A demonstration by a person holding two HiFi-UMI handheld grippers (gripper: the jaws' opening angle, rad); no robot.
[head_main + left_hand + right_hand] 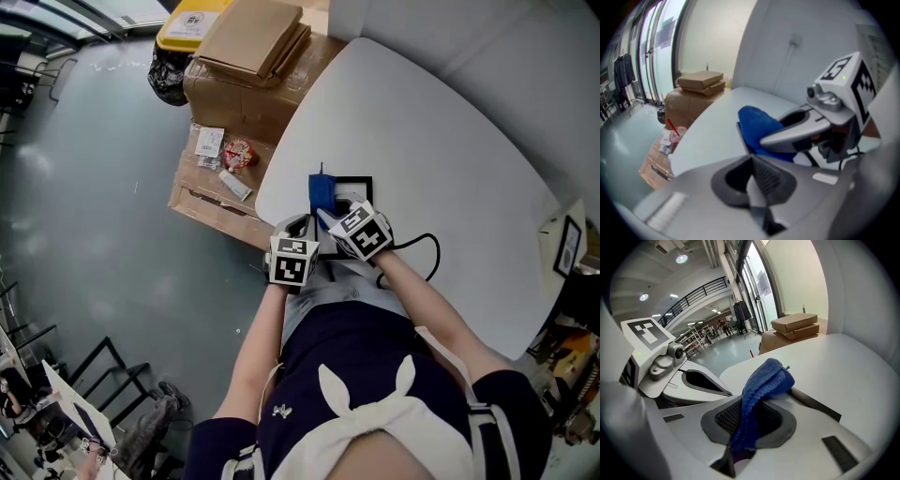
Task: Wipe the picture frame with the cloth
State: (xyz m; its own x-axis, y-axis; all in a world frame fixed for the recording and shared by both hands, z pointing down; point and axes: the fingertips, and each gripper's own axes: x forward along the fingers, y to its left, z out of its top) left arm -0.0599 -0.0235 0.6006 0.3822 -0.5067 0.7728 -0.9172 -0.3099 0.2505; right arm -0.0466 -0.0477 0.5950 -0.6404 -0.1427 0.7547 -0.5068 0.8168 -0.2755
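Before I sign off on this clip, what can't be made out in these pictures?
- Picture frame: in the head view it is largely covered by the blue cloth and the right gripper, so its content cannot be told.
- Small packets on the cardboard: head view, too small to identify.
- Small framed item near the right edge: head view, too small to read.

Your cloth [322, 194] is deep blue and your picture frame [361, 180] black, on a white table [450, 141]. Your left gripper [302, 225] and right gripper [330, 214] are pale grey, their cubes [292, 261] patterned with black-and-white square markers. The cardboard boxes [246, 66] are brown, the floor [94, 187] grey-green, the bin lid [192, 21] yellow.
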